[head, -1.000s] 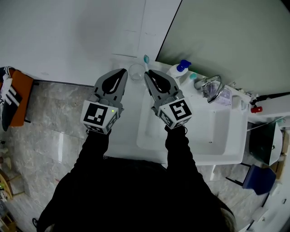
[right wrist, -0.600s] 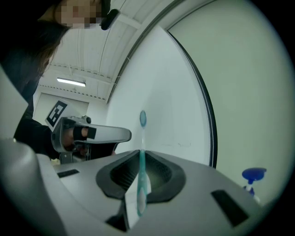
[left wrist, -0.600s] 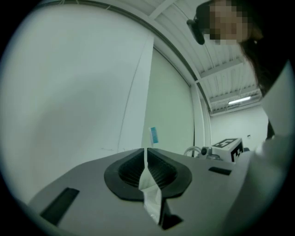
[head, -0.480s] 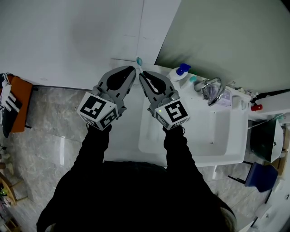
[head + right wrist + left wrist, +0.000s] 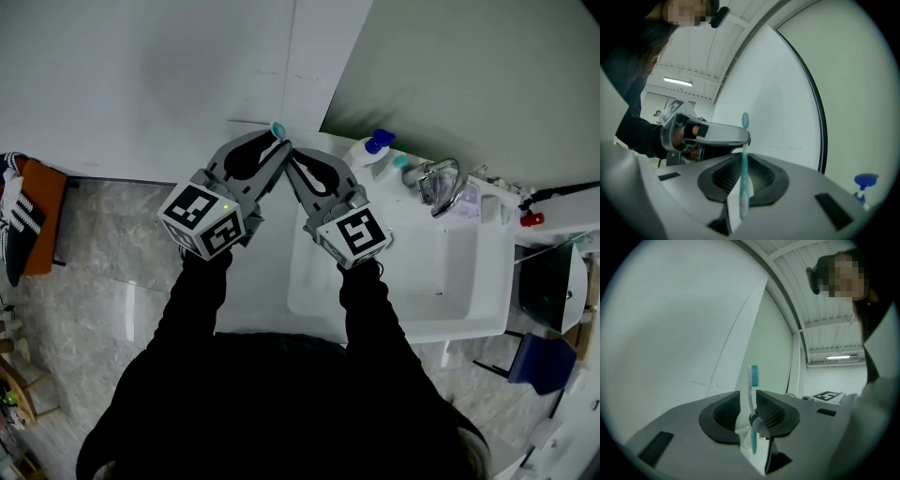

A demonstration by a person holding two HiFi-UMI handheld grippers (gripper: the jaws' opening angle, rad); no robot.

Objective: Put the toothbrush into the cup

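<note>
Left gripper (image 5: 278, 146) nearer, jaws opening round toothbrush (image 5: 277, 129)

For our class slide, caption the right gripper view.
Right hand-held gripper clamps the upright toothbrush; left hand-held gripper jaws are opening around its neck.
</note>
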